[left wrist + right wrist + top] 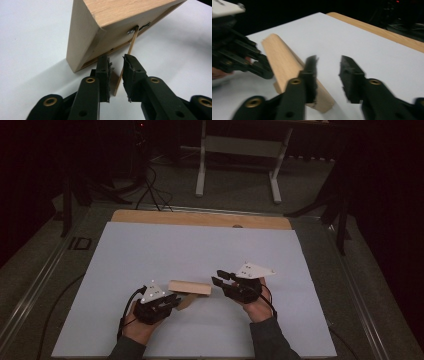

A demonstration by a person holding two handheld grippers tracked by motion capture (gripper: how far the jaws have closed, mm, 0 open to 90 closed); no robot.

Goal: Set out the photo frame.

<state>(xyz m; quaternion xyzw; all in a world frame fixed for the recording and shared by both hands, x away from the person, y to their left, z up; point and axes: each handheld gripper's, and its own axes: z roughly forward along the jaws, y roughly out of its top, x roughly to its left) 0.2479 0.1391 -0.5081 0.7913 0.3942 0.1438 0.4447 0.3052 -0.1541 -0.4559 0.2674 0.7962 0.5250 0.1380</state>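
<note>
On the bench (150,250), left tongs (116,66) straddle the frame's (189,288) prop leg (130,47), narrow but not gripping, likely to steady it; right tongs (328,67) hover half-open.

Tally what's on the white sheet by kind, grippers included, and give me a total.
Wooden picture frame, with its back stand: 1
Black grippers: 2, the left gripper and the right gripper
Total: 3
</note>
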